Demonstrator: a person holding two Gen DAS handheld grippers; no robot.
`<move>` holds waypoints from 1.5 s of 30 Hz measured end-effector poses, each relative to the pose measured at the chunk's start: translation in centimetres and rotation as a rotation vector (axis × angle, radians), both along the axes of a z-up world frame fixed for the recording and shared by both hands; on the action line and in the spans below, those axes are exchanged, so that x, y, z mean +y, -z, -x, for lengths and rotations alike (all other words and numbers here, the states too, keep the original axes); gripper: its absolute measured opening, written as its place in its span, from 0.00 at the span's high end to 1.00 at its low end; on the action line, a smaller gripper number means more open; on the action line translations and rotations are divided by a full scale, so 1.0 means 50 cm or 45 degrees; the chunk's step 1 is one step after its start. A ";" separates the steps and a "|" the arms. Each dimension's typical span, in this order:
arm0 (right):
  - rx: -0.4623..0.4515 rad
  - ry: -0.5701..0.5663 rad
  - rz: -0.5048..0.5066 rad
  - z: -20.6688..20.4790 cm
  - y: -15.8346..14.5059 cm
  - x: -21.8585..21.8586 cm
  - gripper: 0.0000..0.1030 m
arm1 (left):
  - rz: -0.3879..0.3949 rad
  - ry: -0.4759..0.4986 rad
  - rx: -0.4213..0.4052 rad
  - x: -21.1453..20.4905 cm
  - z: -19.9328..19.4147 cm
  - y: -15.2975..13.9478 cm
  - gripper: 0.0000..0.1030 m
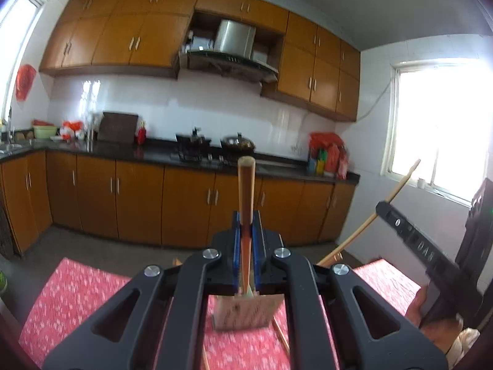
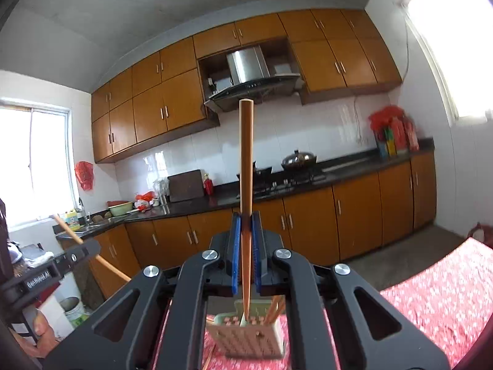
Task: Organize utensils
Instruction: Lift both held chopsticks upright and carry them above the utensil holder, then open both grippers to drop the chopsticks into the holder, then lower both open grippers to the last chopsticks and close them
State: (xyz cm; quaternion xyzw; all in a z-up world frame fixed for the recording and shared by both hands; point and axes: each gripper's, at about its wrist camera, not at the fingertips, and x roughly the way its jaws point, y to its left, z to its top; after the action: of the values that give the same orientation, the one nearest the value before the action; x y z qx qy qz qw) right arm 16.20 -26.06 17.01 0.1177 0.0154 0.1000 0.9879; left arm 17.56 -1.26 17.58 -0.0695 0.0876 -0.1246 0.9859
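Observation:
My left gripper [image 1: 245,219] is shut on a wooden chopstick [image 1: 245,185] that points forward between the blue pads. Beneath it a pale utensil holder [image 1: 246,311] stands on the red patterned tablecloth [image 1: 77,293]. My right gripper [image 2: 246,219] is shut on a second, longer chopstick [image 2: 246,160], whose lower tip hangs over the perforated holder [image 2: 246,336]. More chopsticks [image 2: 277,308] stand in that holder. Each view shows the other gripper from the side: the right gripper [image 1: 382,209] with its chopstick [image 1: 403,182], and the left gripper [image 2: 94,246] with its chopstick [image 2: 69,231].
A loose chopstick [image 1: 282,336] lies on the cloth beside the holder. Beyond the table [image 2: 431,293] are bare floor, wooden cabinets, a dark counter [image 1: 123,151] with a stove and wok [image 2: 299,158], and bright windows. A person's hand [image 1: 416,308] holds the right gripper. A bucket [image 2: 72,310] sits on the floor.

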 end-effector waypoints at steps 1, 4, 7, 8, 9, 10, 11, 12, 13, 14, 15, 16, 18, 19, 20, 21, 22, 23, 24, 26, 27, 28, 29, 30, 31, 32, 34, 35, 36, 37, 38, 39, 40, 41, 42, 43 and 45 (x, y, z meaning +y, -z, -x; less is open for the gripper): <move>-0.002 0.005 0.008 -0.008 0.002 0.004 0.93 | -0.004 -0.007 -0.005 -0.005 -0.010 -0.002 0.93; 0.015 0.025 0.035 -0.047 0.025 0.019 0.93 | 0.001 -0.021 0.006 -0.017 -0.055 0.014 0.93; 0.068 0.034 0.034 -0.088 0.055 0.025 0.93 | 0.007 -0.038 0.035 -0.022 -0.094 0.037 0.93; 0.093 0.034 0.030 -0.103 0.066 0.026 0.93 | 0.007 -0.043 0.042 -0.019 -0.106 0.047 0.93; 0.108 0.034 0.028 -0.107 0.071 0.029 0.93 | 0.005 -0.048 0.047 -0.021 -0.116 0.055 0.93; 0.131 0.032 0.027 -0.116 0.081 0.030 0.93 | 0.004 -0.052 0.056 -0.022 -0.127 0.063 0.93; 0.144 0.028 0.029 -0.119 0.084 0.037 0.93 | 0.004 -0.051 0.072 -0.026 -0.140 0.073 0.93; 0.163 0.019 0.037 -0.124 0.093 0.040 0.93 | 0.001 -0.051 0.082 -0.026 -0.145 0.080 0.93; 0.180 0.007 0.048 -0.125 0.099 0.043 0.92 | -0.005 -0.051 0.095 -0.027 -0.151 0.087 0.93; 0.187 0.003 0.055 -0.126 0.101 0.044 0.92 | -0.014 -0.053 0.107 -0.029 -0.156 0.093 0.92; 0.194 -0.001 0.063 -0.124 0.104 0.045 0.92 | -0.020 -0.054 0.115 -0.030 -0.158 0.098 0.92; 0.199 -0.009 0.067 -0.122 0.105 0.044 0.91 | -0.024 -0.055 0.119 -0.032 -0.159 0.100 0.92; 0.203 -0.004 0.063 -0.113 0.105 0.040 0.67 | -0.028 -0.065 0.117 -0.030 -0.152 0.102 0.91; 0.195 0.007 0.053 -0.105 0.102 0.035 0.60 | -0.027 -0.068 0.114 -0.029 -0.148 0.099 0.90; 0.185 0.012 0.042 -0.099 0.098 0.031 0.57 | -0.026 -0.071 0.111 -0.026 -0.144 0.097 0.90; 0.181 0.013 0.037 -0.093 0.092 0.026 0.57 | -0.026 -0.075 0.108 -0.024 -0.140 0.096 0.89; 0.180 0.015 0.034 -0.087 0.087 0.023 0.57 | -0.026 -0.080 0.101 -0.020 -0.133 0.092 0.87; 0.177 0.019 0.031 -0.080 0.083 0.018 0.57 | -0.025 -0.087 0.092 -0.014 -0.121 0.087 0.85; 0.171 0.026 0.027 -0.067 0.078 0.011 0.57 | -0.024 -0.093 0.085 -0.009 -0.109 0.083 0.83; 0.164 0.043 0.020 -0.043 0.073 -0.003 0.57 | -0.024 -0.113 0.071 0.006 -0.081 0.075 0.79; 0.169 0.058 0.018 -0.031 0.073 -0.012 0.57 | -0.021 -0.119 0.069 0.015 -0.069 0.075 0.78; 0.178 0.072 0.014 -0.017 0.076 -0.022 0.57 | -0.014 -0.127 0.071 0.027 -0.049 0.077 0.77; 0.195 0.086 0.011 -0.004 0.084 -0.034 0.57 | -0.012 -0.133 0.076 0.036 -0.036 0.080 0.76; 0.218 0.103 0.013 0.004 0.094 -0.044 0.56 | -0.012 -0.142 0.084 0.046 -0.020 0.087 0.73; 0.252 0.125 0.019 0.013 0.109 -0.054 0.56 | -0.013 -0.157 0.105 0.059 -0.002 0.102 0.70; 0.284 0.138 0.028 0.014 0.122 -0.061 0.55 | -0.018 -0.165 0.126 0.068 0.008 0.117 0.68; 0.418 0.171 0.060 0.014 0.179 -0.079 0.55 | -0.040 -0.188 0.188 0.085 0.021 0.157 0.66; 0.471 0.172 0.069 0.012 0.200 -0.082 0.55 | -0.062 -0.202 0.239 0.094 0.025 0.190 0.66; 0.555 0.169 0.086 0.006 0.237 -0.085 0.55 | -0.075 -0.210 0.285 0.101 0.026 0.219 0.66; 0.633 0.165 0.104 0.001 0.270 -0.083 0.55 | -0.085 -0.220 0.360 0.109 0.024 0.259 0.66; 0.731 0.144 0.120 -0.006 0.312 -0.080 0.55 | -0.087 -0.220 0.413 0.114 0.024 0.289 0.66; 0.789 0.123 0.123 -0.007 0.340 -0.075 0.56 | -0.088 -0.218 0.466 0.120 0.021 0.316 0.66; 0.846 0.093 0.116 -0.008 0.368 -0.069 0.57 | -0.091 -0.214 0.529 0.123 0.019 0.351 0.66; 0.882 0.063 0.107 -0.009 0.385 -0.065 0.62 | -0.094 -0.211 0.563 0.126 0.019 0.370 0.66; 0.932 0.013 0.094 -0.010 0.408 -0.053 0.65 | -0.099 -0.205 0.600 0.125 0.019 0.392 0.66; 0.963 -0.023 0.087 -0.010 0.424 -0.041 0.66 | -0.101 -0.196 0.629 0.125 0.021 0.410 0.66; 0.997 -0.076 0.102 -0.008 0.446 -0.017 0.67 | -0.094 -0.168 0.687 0.115 0.022 0.439 0.66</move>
State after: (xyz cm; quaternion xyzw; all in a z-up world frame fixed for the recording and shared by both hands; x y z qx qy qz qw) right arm 16.62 -26.91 -5.28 0.1078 0.3982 0.0756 0.9078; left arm 16.48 4.50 -4.37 -0.0698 0.3468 -0.0340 0.9347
